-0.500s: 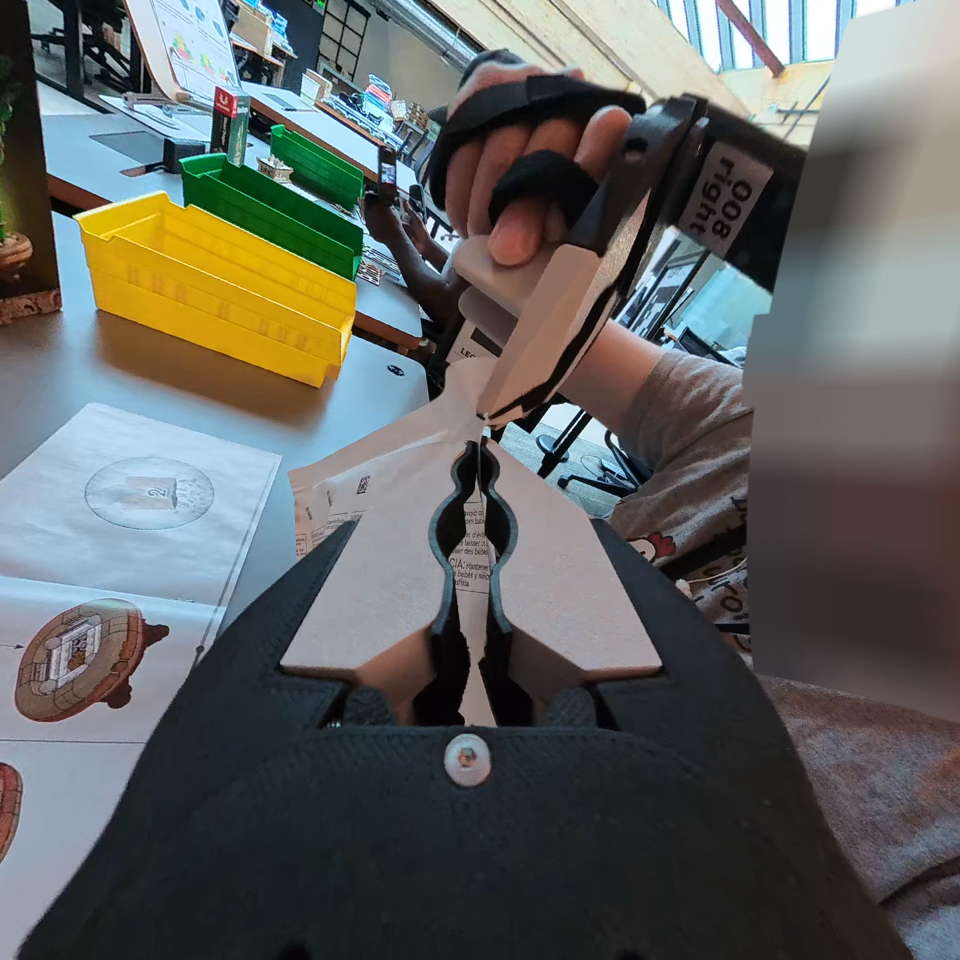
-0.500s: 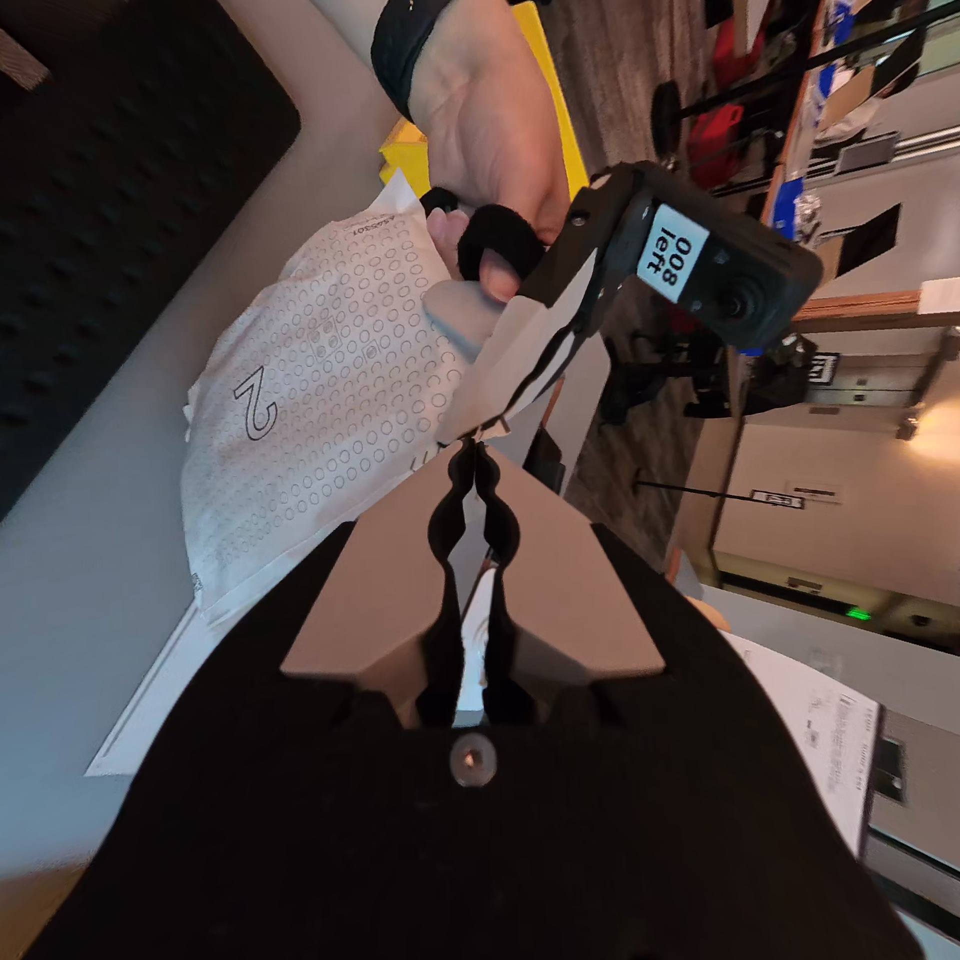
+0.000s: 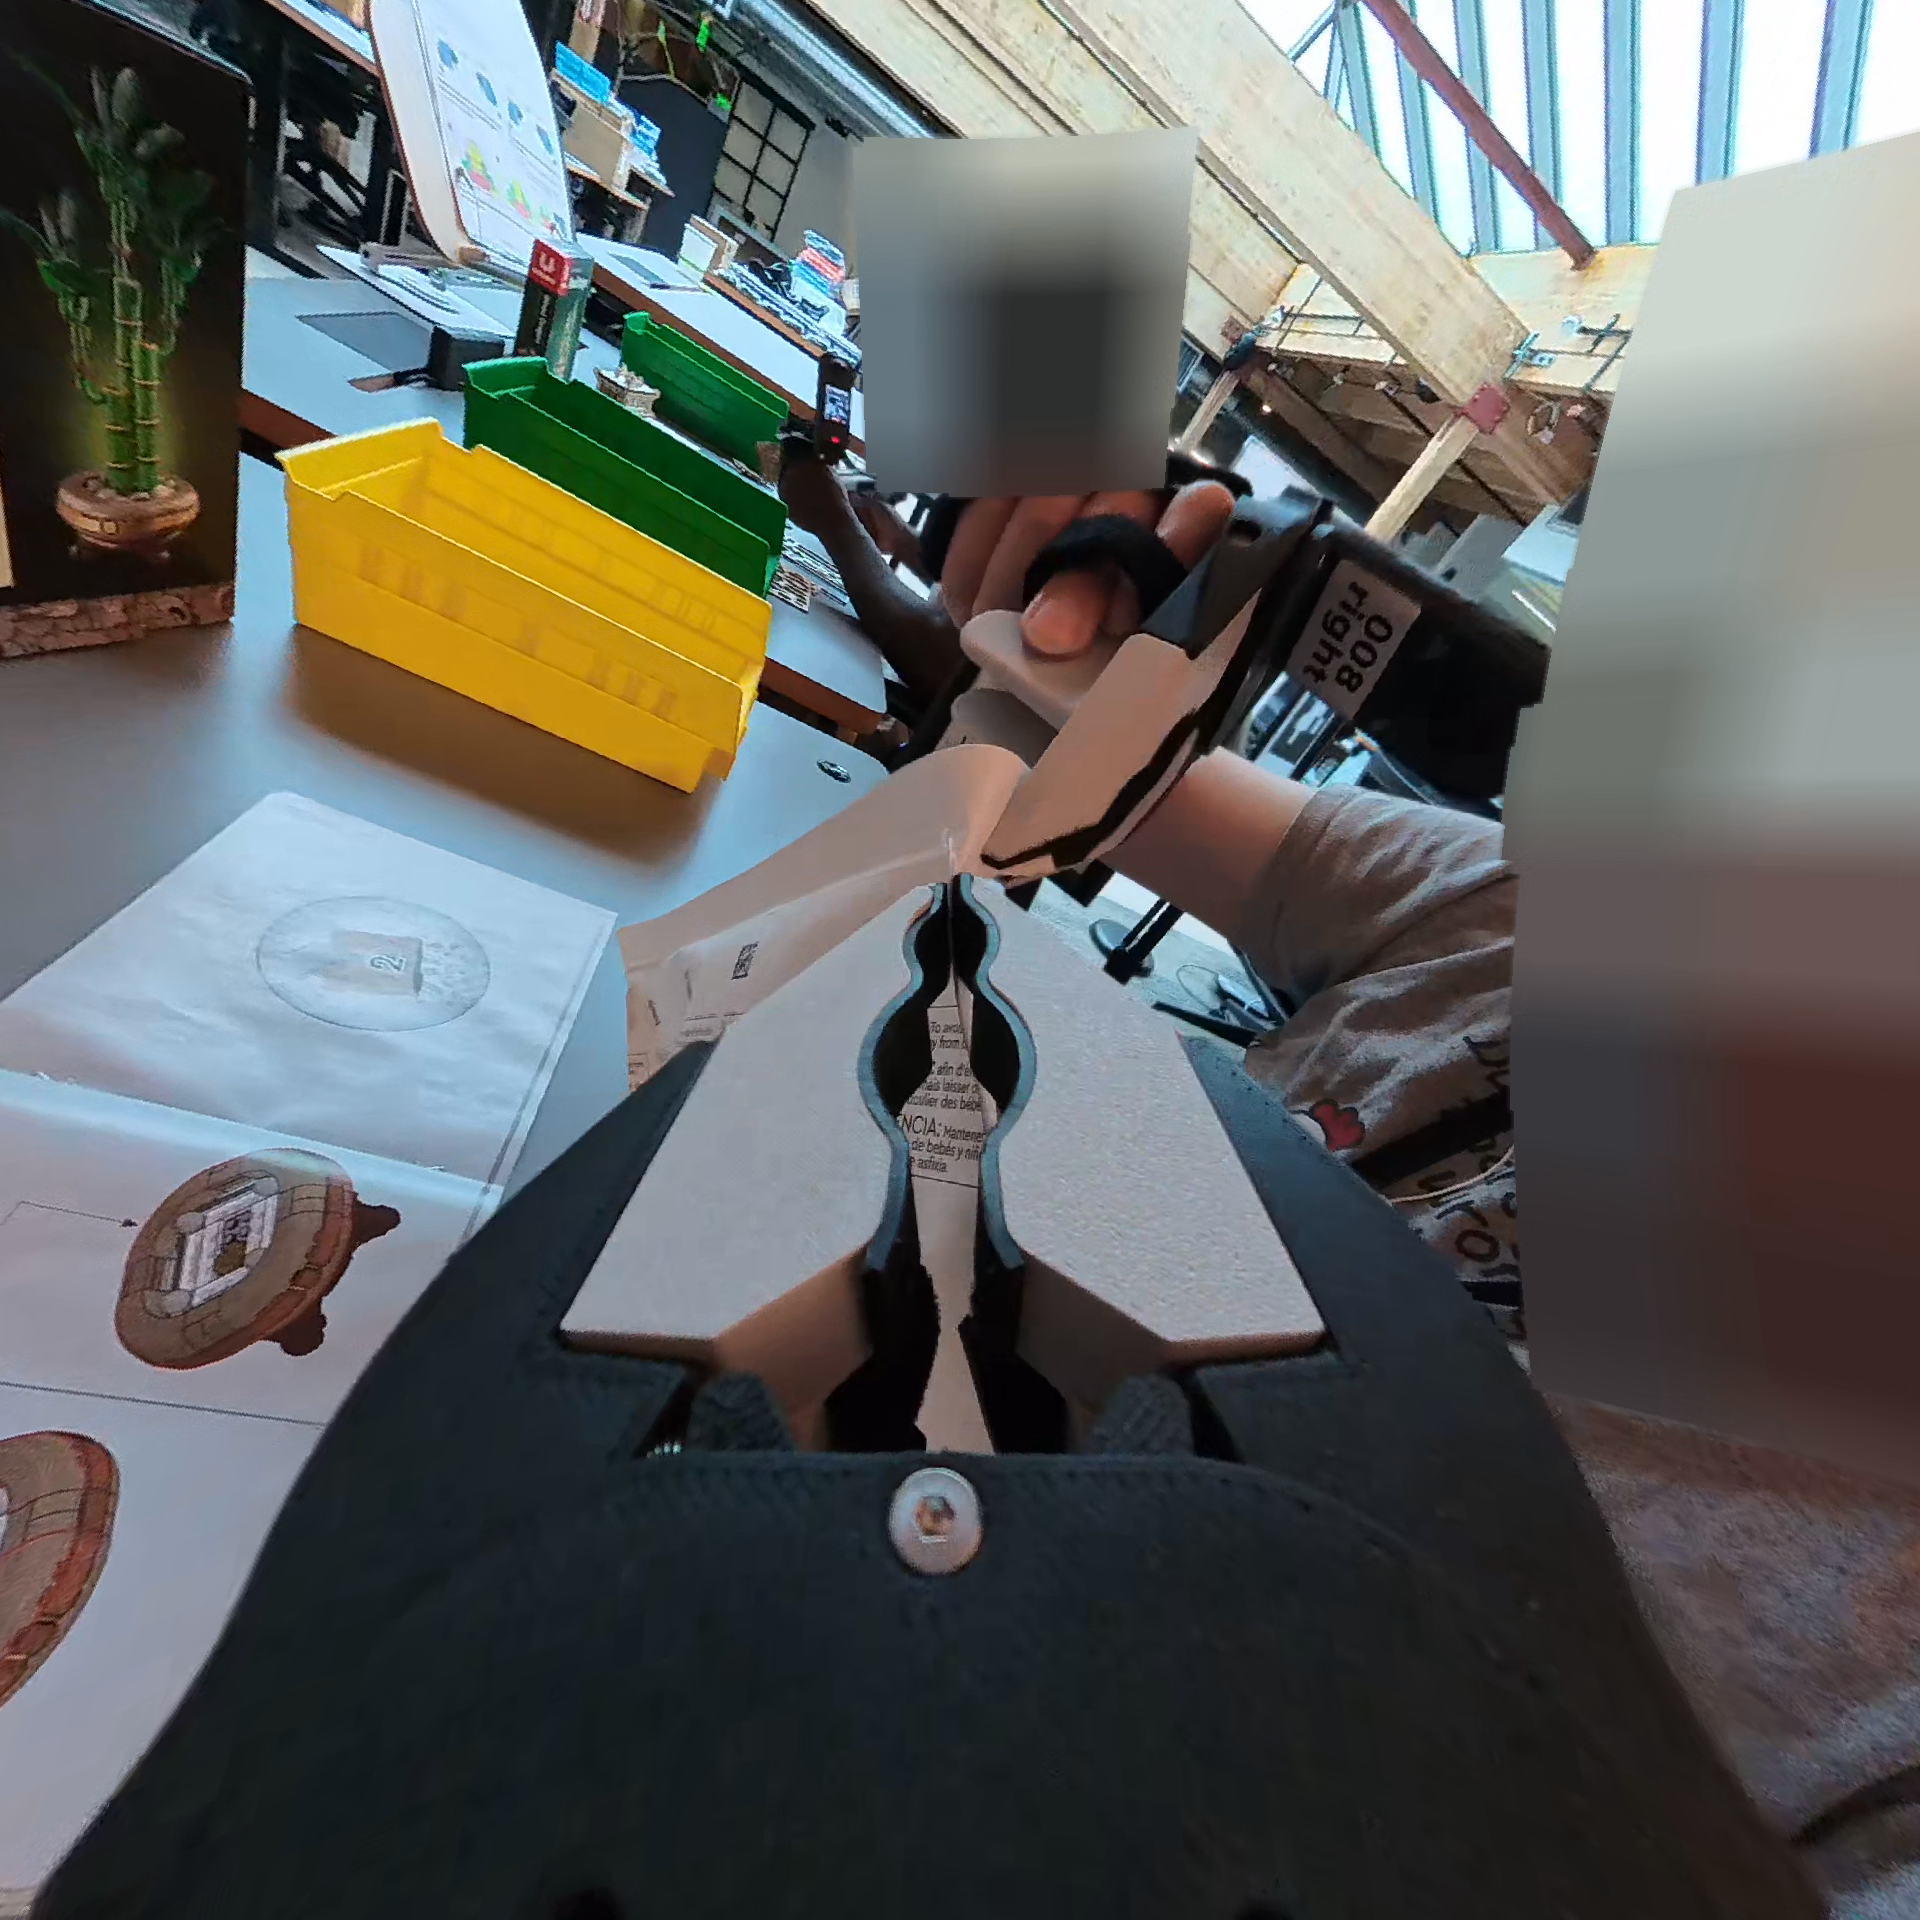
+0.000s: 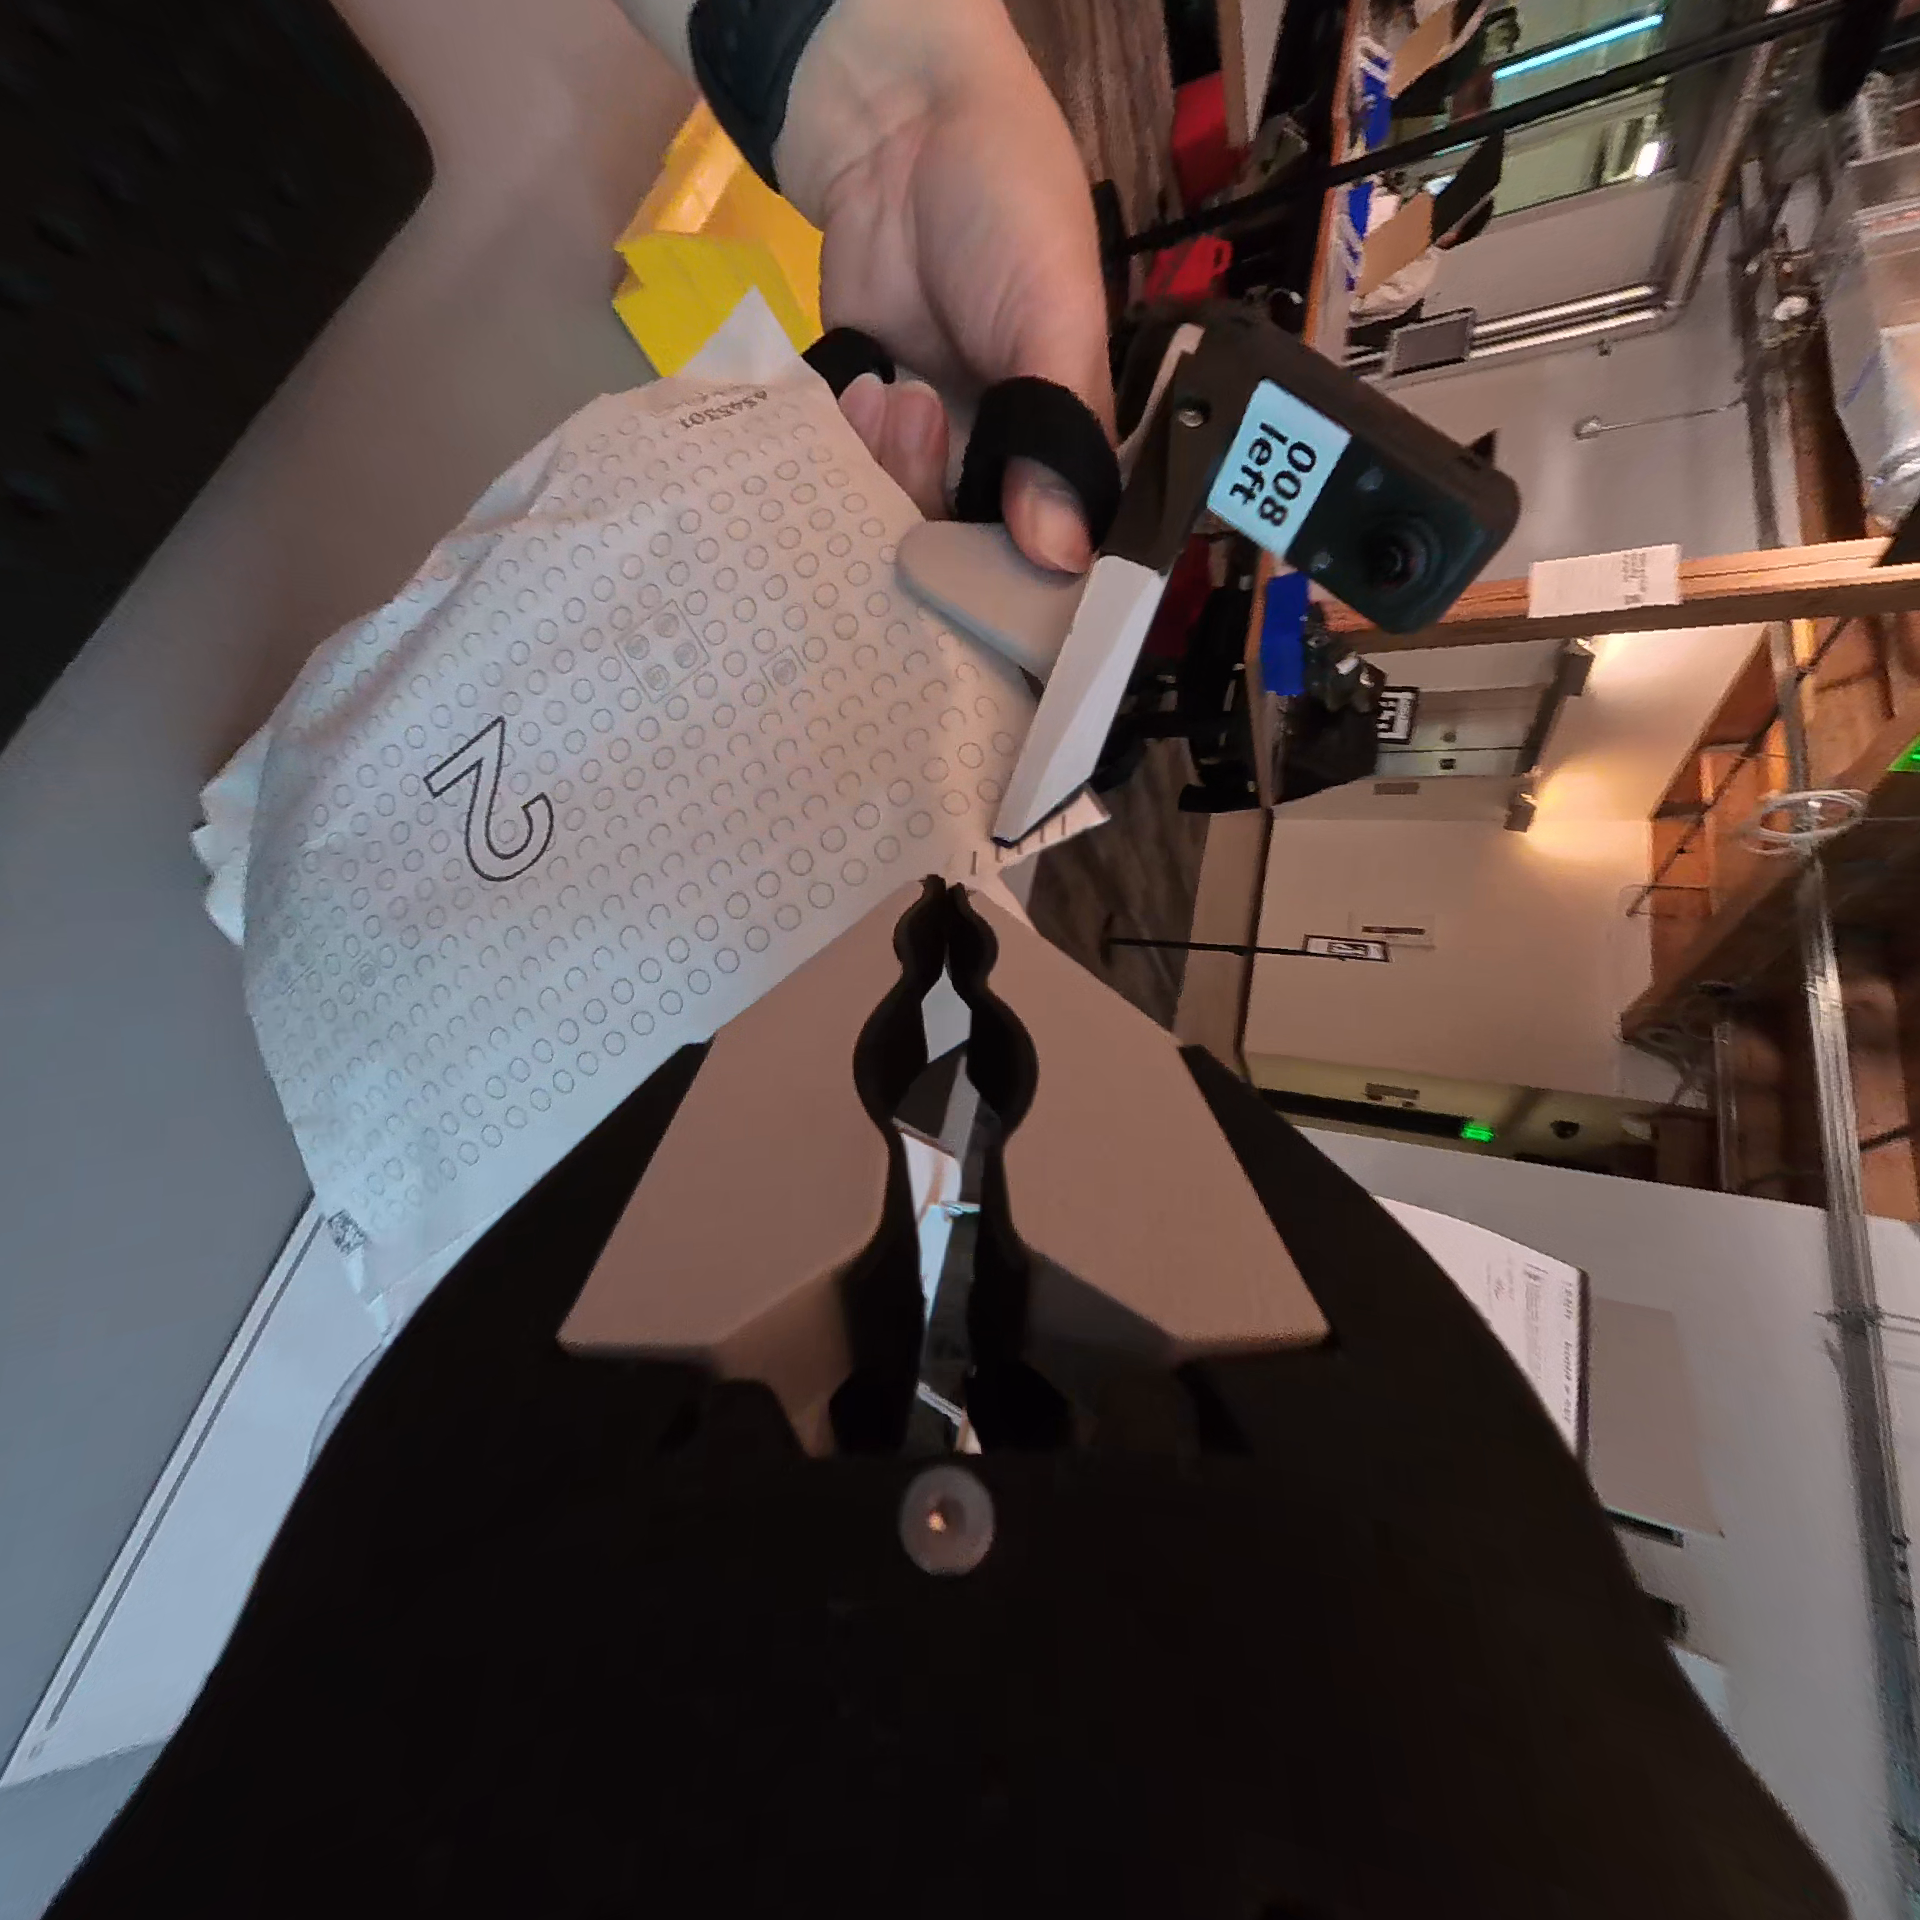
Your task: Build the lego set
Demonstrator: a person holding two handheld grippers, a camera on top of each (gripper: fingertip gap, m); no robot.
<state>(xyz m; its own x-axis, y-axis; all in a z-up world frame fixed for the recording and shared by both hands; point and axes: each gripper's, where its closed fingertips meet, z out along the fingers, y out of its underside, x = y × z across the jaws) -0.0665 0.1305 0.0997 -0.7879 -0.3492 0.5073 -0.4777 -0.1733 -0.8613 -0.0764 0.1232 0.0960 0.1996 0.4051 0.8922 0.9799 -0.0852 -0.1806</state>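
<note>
Both tongs [image 3: 951, 894] pinching paper bag [image 3: 790, 914] (taut)

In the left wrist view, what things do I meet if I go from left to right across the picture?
Box with a plant picture → yellow bin → green bin → right tool pinching the paper bag → person's grey sleeve.

Printed paper bag [image 4: 582, 831], lettered stickers on left gripper [image 4: 1016, 834] and right gripper [image 3: 989, 858] (wording withheld), illustrated instruction booklet [image 3: 312, 1039]

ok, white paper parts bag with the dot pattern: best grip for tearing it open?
Pinch the flat top seam of the white paper parts bag, one gripper each side of a small nick there, as left gripper and right gripper do. The bulging body looks harder to pinch.
</note>
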